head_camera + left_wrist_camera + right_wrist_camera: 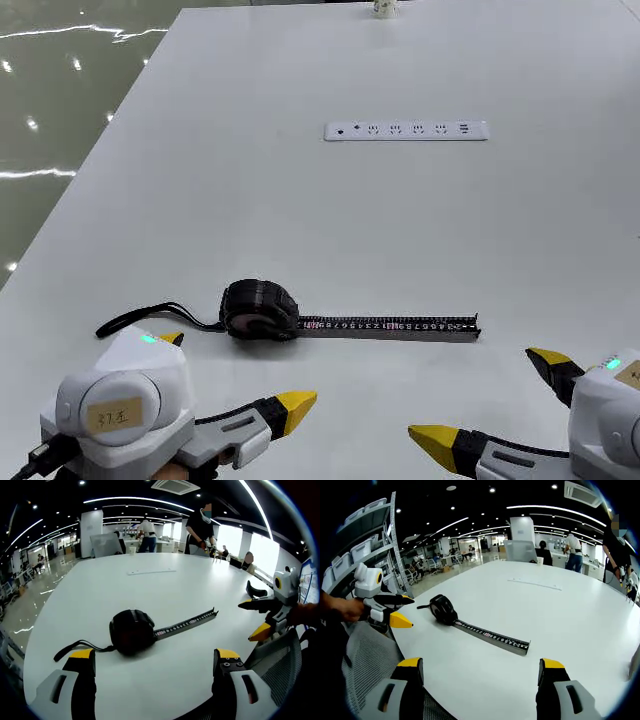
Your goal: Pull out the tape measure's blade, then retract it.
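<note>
Left tool (235, 370) and right tool (490, 395) hover open and empty near the tape measure (258, 308) on the bench (400, 220), its blade (390, 325) lying extended rightward. Best to pin the case with the left tool and ease the blade tip home with the right.

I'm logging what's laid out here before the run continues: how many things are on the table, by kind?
tape measure: 1
power strip: 1
small pale item at the far edge, too small to identify: 1
Total: 3
</note>
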Action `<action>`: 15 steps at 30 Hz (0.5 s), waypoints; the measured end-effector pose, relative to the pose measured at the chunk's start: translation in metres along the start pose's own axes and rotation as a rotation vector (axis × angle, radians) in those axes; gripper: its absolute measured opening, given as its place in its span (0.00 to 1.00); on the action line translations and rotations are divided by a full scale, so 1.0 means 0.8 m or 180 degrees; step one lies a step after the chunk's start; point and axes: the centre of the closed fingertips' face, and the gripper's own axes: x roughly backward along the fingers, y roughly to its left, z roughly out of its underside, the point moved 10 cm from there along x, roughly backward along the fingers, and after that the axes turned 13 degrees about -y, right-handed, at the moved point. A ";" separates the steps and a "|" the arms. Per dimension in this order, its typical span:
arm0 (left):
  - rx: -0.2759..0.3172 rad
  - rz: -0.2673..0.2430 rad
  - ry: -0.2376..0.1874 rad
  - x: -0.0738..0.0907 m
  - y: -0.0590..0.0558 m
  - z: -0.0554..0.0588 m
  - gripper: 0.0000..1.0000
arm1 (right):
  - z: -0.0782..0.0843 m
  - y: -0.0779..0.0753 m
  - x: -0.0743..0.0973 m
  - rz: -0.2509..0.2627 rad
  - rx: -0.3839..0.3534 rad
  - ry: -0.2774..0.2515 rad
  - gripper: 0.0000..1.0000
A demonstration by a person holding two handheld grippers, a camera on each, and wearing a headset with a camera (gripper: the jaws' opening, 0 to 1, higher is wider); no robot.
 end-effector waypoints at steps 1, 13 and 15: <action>-0.0008 -0.0008 0.0001 0.000 0.001 0.000 0.95 | 0.000 -0.001 0.000 -0.0021 0.0009 0.0010 0.95; -0.0014 -0.0049 0.0045 -0.013 0.007 -0.008 0.95 | -0.005 -0.016 -0.006 -0.0240 0.0141 0.0100 0.93; -0.0006 -0.0058 0.0052 -0.015 0.009 -0.009 0.95 | -0.006 -0.017 -0.007 -0.0271 0.0172 0.0114 0.93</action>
